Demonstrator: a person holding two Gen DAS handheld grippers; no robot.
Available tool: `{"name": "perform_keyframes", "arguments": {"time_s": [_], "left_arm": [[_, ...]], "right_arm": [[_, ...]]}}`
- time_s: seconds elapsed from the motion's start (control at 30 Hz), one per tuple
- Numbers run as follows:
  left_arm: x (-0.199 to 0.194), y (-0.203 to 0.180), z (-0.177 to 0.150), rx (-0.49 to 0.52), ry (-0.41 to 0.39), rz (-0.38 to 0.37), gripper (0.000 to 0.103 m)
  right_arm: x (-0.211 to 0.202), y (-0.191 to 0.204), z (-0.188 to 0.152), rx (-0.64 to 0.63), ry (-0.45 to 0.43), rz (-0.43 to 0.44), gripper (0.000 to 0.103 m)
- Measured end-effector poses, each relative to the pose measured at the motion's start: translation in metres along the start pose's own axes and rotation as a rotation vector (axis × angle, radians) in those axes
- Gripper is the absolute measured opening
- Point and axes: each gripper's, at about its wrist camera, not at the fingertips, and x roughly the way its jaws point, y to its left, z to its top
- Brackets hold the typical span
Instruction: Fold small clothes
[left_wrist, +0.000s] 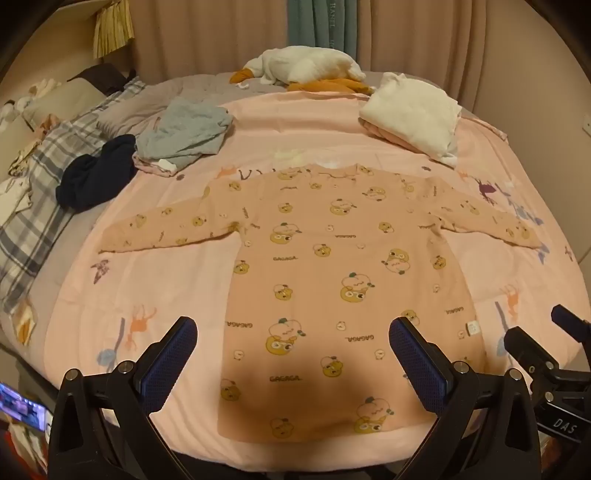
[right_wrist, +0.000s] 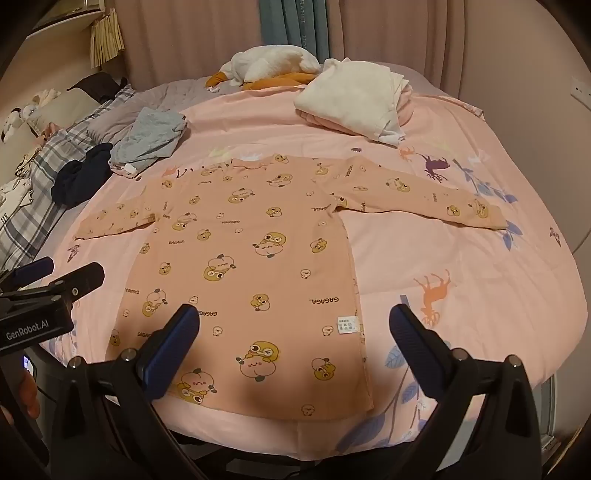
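— Left wrist view first: how does the left gripper (left_wrist: 291, 332) stand?

— Spread to its widest, blue pads far apart; nothing lies between them and nothing touches them; it hangs tilted down over the near hem of the peach shirt (left_wrist: 332, 277).

— Where is that shirt?

— Flat on the pink quilt (left_wrist: 184, 295), collar at twelve o'clock, hem at six, one sleeve out toward nine and the other toward three; a small white label sits at its side seam.

— And the right gripper (right_wrist: 293, 321)?

— Equally wide; empty; in its own view one pad hovers above the shirt's lower part, the other above bare quilt at four o'clock; no contact that I can see.

— Anything else on the bed?

— At ten o'clock a grey-blue garment (left_wrist: 184, 133) with a dark navy garment (left_wrist: 96, 173) just beside it; at one o'clock a folded white cloth (left_wrist: 413, 114); at twelve a white plush goose (left_wrist: 306, 66) near the curtain (left_wrist: 221, 33).
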Motion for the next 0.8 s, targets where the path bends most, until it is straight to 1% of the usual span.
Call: {"name": "perform_keyframes", "arguments": {"time_s": [0.17, 0.2, 0.23, 0.3, 0.43, 0.8], "left_arm": [[0.0002, 0.0005, 0.0008, 0.001, 0.004, -0.017, 0.103], [0.0015, -0.0003, -0.0022, 0.002, -0.01, -0.016, 0.103], [0.0019, 0.003, -0.0017, -0.004, -0.007, -0.029, 0.103], [0.0023, -0.0012, -0.004, 0.005, -0.012, -0.016, 0.103], [-0.0017, -0.0023, -0.0006, 0.006, -0.011, -0.019, 0.103], [-0.0033, -0.0002, -0.0004, -0.002, -0.013, -0.015, 0.103]], "right_arm": [[-0.0003, 0.0016, 0.0, 0.004, 0.004, 0.009, 0.103], [-0.0007, 0.0018, -0.0003, 0.005, 0.001, 0.009, 0.103], [-0.001, 0.0021, -0.0002, 0.005, 0.0, 0.008, 0.103], [-0.0018, 0.0028, 0.0001, 0.005, -0.003, 0.009, 0.103], [-0.007, 0.0089, -0.0019, 0.003, -0.005, 0.012, 0.103], [-0.0048, 0.008, -0.0002, 0.003, -0.004, 0.015, 0.103]]}}
